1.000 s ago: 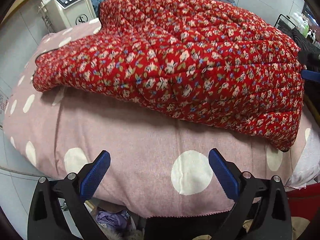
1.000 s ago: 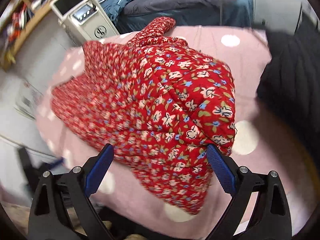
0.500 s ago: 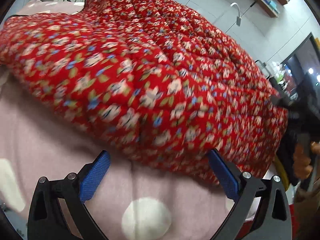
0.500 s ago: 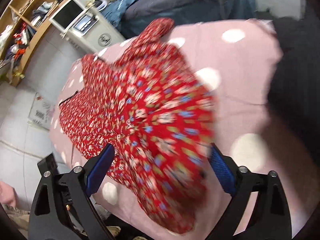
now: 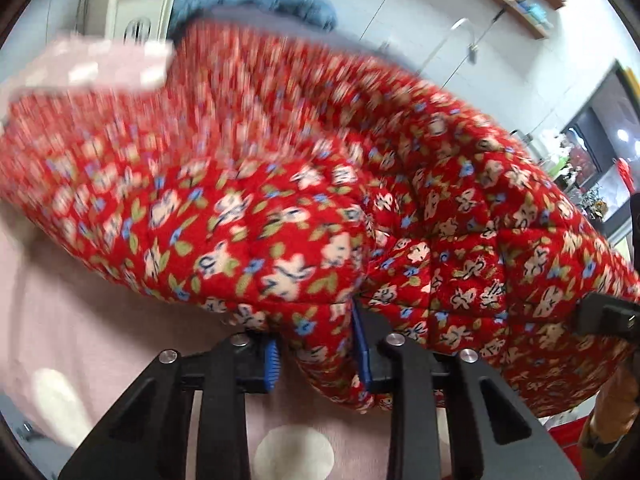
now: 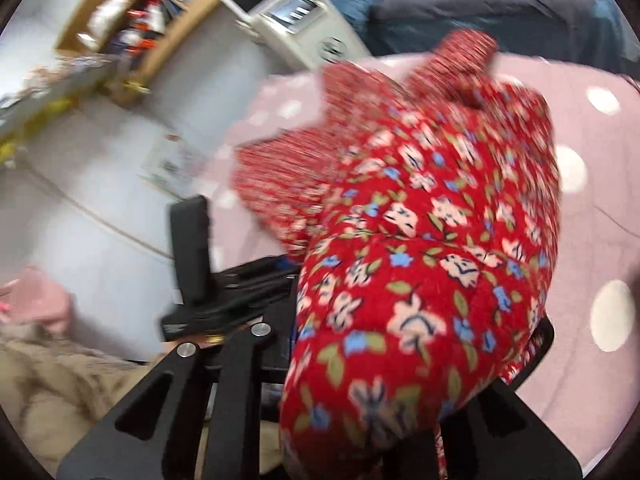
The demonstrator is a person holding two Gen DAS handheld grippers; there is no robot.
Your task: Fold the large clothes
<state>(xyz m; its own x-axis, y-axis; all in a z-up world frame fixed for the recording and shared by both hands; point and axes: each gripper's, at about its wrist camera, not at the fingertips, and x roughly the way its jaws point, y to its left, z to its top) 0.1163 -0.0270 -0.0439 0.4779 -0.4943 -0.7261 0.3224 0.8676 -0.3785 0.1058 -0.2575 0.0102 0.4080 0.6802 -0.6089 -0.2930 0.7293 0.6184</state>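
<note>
1. A pink polka-dot bed (image 5: 80, 344) fills a cluttered room with shelves (image 6: 132, 36).
2. The red floral quilted garment (image 5: 360, 200) lies bunched across the bed, lifted along its near edge.
3. The left gripper (image 5: 318, 354) has its jaws pinching the hem; the right gripper (image 6: 400, 412) is buried in fabric, seemingly clamped on it.
4. Folding appears barely begun.

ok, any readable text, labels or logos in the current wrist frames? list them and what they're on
None can be read.
White machine: two screens and a round emblem, all blurred, no legible characters.
Paper on the wall beside the pink polka-dot cover: printing smeared by motion.
Shelf items: too blurred to tell.
Red floral quilted garment: pattern only, no visible tag.
</note>
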